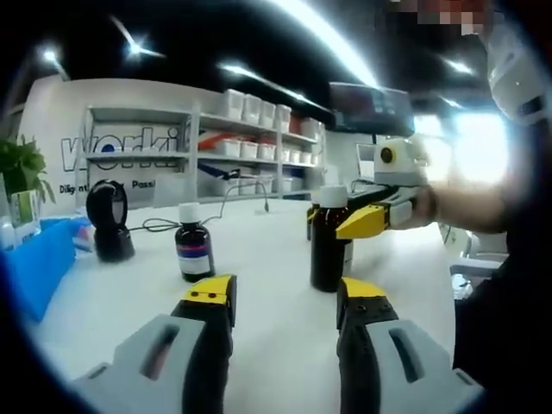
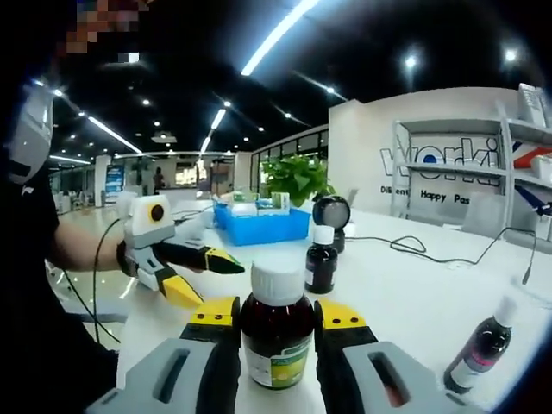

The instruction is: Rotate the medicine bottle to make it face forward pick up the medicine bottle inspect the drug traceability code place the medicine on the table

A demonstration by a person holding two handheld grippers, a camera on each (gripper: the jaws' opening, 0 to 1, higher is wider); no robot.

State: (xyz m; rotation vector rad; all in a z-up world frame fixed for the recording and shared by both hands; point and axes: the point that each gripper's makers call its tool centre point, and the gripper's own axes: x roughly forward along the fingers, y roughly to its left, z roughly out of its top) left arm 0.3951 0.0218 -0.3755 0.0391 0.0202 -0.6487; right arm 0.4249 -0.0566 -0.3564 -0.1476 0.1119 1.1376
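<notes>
A dark brown medicine bottle (image 2: 276,332) with a white cap and a green-yellow label sits between the jaws of my right gripper (image 2: 276,315), which is shut on it. In the left gripper view the same bottle (image 1: 328,250) stands upright at or just above the white table (image 1: 276,250), with the right gripper (image 1: 329,222) clamped around its shoulder. My left gripper (image 1: 286,297) is open with nothing between its jaws, a short way in front of that bottle. It also appears in the right gripper view, where the left gripper (image 2: 220,283) hangs open to the left of the bottle.
A smaller dark bottle (image 1: 194,248) with a white cap stands mid-table, near a black scanner (image 1: 110,222) and its cable. A blue tray (image 2: 259,224) and a plant (image 2: 297,177) sit beyond. Another small bottle (image 2: 483,345) leans at the right. Shelves (image 1: 250,142) line the back wall.
</notes>
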